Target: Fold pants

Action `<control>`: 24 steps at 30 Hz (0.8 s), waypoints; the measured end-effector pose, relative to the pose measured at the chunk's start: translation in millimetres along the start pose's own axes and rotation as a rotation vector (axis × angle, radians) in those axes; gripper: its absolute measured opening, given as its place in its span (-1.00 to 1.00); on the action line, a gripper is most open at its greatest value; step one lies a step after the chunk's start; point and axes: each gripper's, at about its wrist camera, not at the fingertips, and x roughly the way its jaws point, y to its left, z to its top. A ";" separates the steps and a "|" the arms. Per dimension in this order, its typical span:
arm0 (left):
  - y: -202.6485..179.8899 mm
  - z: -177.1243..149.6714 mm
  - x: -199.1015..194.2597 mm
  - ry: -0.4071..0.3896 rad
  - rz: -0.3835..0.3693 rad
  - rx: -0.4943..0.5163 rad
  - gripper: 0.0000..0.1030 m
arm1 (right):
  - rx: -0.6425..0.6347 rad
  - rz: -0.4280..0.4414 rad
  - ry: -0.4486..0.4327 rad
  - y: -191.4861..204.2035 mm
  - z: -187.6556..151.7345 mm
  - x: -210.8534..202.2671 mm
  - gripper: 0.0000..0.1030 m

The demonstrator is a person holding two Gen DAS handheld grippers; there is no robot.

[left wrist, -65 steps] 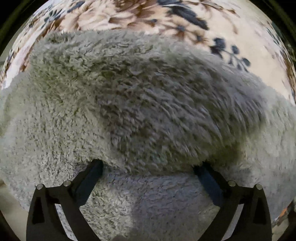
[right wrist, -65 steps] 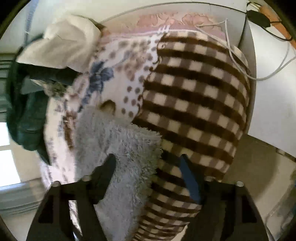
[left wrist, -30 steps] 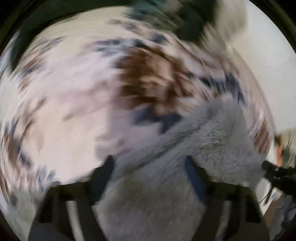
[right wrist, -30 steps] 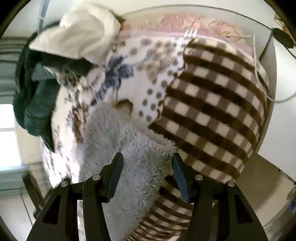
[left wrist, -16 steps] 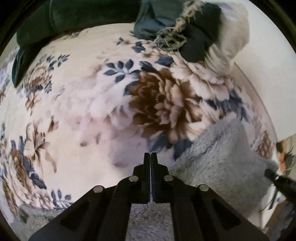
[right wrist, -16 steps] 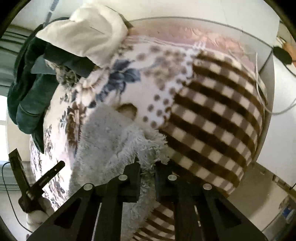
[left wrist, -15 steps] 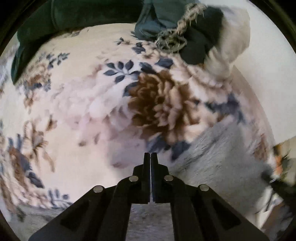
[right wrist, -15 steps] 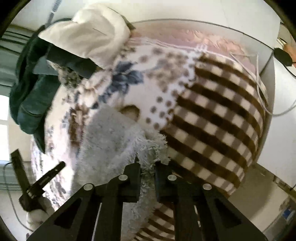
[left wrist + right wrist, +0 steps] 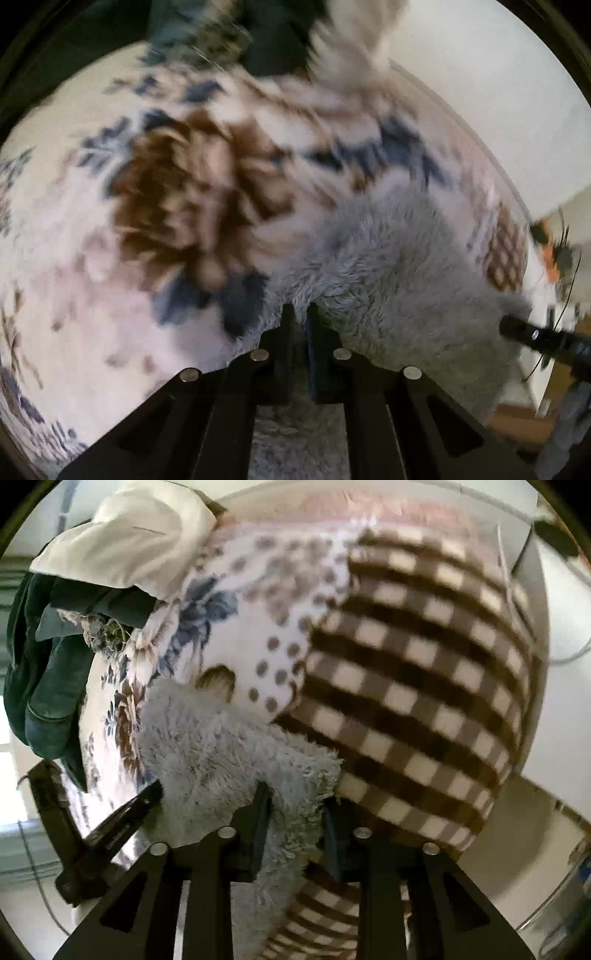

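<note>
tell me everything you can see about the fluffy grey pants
The grey pants look like thick, shaggy fleece, pale blue-grey all over, with no waistband or seams showing. They lie bunched on the floral blanket, one edge reaching the brown checked blanket. The left gripper is nearly shut, pinching a fold at their edge. The right gripper straddles another fold, its fingers a little apart with pile filling the gap.
</note>
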 end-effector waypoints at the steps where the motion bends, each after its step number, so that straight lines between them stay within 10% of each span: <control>1: 6.9 -0.1 -11.5 -0.017 -0.026 -0.043 -0.94 | -0.026 -0.002 -0.027 6.0 -1.5 -6.1 -0.74; 6: 20.7 0.7 -28.7 -0.044 -0.043 -0.093 -0.93 | -0.068 0.005 -0.083 20.9 -6.6 -24.5 -0.79; 11: 42.8 -3.9 1.4 0.100 -0.056 -0.197 -0.77 | -0.077 -0.047 0.025 18.2 -2.0 -1.2 -0.70; 13: 48.6 -8.6 -8.5 0.071 -0.093 -0.252 -0.70 | -0.013 0.022 0.042 3.3 -1.6 -2.4 0.08; 17: 55.5 -27.3 -47.9 -0.004 -0.096 -0.313 0.57 | 0.064 0.222 0.022 -22.6 -12.4 -12.5 0.58; 24: 98.5 -115.0 -66.8 0.025 -0.047 -0.505 0.58 | 0.215 0.392 0.116 -47.8 -23.8 50.6 0.61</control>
